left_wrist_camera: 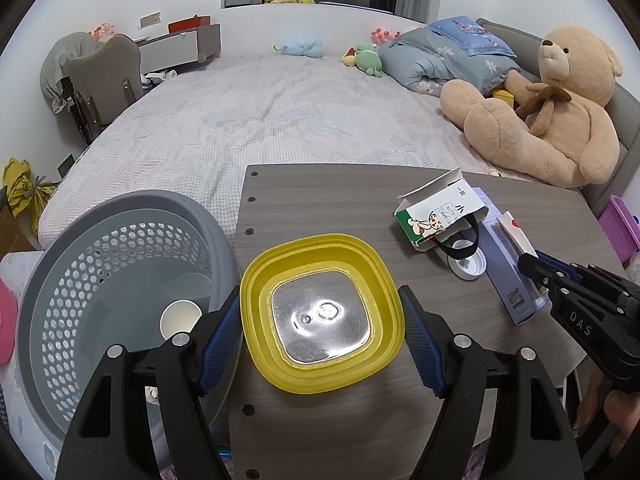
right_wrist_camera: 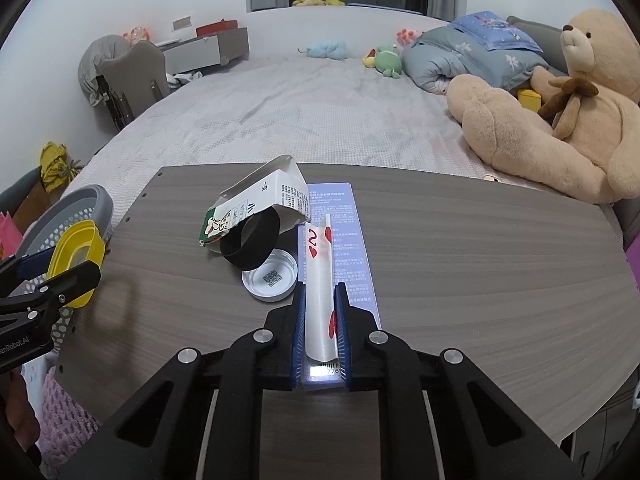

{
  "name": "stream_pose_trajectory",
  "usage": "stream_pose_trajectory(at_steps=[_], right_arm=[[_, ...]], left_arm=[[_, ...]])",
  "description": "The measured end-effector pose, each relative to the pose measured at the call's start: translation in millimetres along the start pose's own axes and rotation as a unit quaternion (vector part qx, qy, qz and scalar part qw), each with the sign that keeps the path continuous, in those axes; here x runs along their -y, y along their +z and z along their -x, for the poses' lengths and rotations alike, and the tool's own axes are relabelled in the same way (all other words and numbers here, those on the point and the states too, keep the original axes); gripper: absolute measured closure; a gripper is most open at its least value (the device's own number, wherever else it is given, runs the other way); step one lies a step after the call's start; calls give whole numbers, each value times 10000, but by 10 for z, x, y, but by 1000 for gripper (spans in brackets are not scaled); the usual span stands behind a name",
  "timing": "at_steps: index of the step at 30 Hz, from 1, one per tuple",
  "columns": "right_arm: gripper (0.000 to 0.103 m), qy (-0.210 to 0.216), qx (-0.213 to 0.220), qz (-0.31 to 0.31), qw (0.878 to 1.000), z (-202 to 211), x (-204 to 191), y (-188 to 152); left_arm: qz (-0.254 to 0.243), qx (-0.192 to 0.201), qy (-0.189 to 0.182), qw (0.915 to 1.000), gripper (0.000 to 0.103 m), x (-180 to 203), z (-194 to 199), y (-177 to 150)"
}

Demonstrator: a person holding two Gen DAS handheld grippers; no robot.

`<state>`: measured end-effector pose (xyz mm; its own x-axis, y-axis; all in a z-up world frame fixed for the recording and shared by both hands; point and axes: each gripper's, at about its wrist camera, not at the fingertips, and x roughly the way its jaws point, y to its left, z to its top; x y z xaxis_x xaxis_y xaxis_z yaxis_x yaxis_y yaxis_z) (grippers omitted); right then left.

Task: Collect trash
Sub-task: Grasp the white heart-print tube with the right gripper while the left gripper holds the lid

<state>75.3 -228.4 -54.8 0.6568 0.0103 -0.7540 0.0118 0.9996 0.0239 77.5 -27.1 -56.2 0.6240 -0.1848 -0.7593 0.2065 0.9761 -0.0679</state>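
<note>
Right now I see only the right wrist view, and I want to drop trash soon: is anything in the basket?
Observer: Yes. A white cup lies on the floor of the basket.
Operator: I see the lid only edge-on. How does the left tool hold it?
Observer: The left tool has a pad on each of two opposite sides of the lid. The lid's shiny centre faces the camera.

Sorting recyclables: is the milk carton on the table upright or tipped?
Tipped. The carton lies on its side on the table, torn-open top gaping.
</note>
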Motion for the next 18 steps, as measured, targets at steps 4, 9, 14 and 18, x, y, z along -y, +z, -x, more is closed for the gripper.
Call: stream_pose_trajectory(at_steps=[4, 9, 14, 18], right_arm=[[89, 82, 70, -70, 9999, 78, 7, 22], [89, 258, 186, -82, 9995, 207, -43, 44], [88, 522, 277, 16, 9982, 310, -224, 76], [88, 810, 332, 139, 9961, 364, -452, 111]], left_arm=[[7, 59, -31, 10000, 31, -33, 60, -5], [56, 160, -55, 9998, 31, -87, 163, 2], [158, 281, -11, 9995, 31, -201, 302, 6], [280, 373, 68, 9989, 31, -350, 422, 20]])
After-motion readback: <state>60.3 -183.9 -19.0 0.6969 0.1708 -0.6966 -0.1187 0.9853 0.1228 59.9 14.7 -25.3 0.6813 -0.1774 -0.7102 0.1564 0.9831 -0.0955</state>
